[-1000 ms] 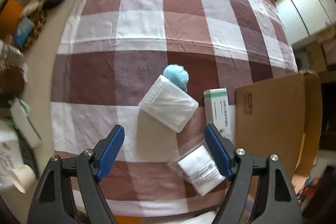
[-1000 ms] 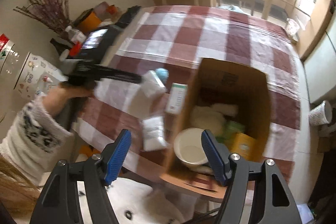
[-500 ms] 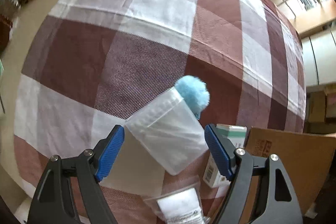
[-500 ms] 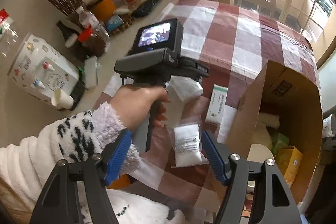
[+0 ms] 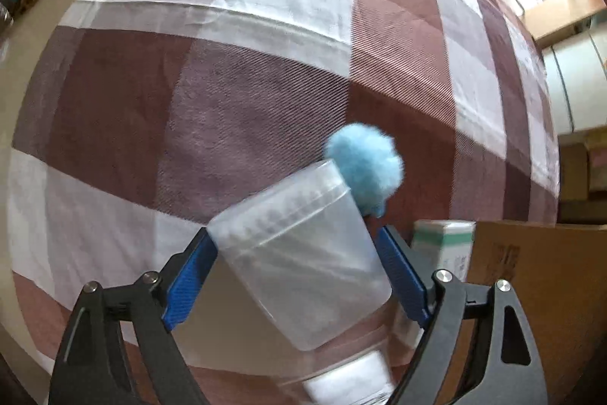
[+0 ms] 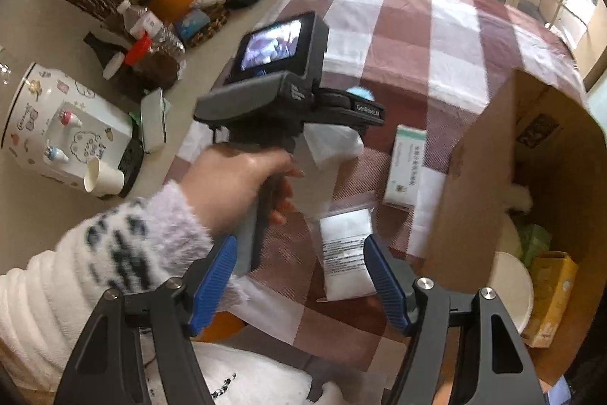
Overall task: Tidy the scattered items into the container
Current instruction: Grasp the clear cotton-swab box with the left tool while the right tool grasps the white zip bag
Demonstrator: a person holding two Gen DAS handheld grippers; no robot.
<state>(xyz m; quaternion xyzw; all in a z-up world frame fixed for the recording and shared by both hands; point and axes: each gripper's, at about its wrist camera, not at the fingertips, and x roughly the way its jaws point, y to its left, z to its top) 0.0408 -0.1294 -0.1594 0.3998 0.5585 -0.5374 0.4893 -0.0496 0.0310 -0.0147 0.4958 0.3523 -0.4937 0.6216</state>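
Jaws of my left hand-held gripper (image 5: pixel 296 276), lowered around the cup (image 5: pixel 303 260) beside the box (image 5: pixel 538 291), are opening, gripping nothing yet.

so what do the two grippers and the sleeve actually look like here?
Both match: the right gripper and the left gripper have black frames with silver bolts and blue ribbed finger pads. Seen from the right wrist, the left unit is a dark grey handle marked "GenRobot", with a small lit screen on top. The sleeve is fluffy white with dark spots.
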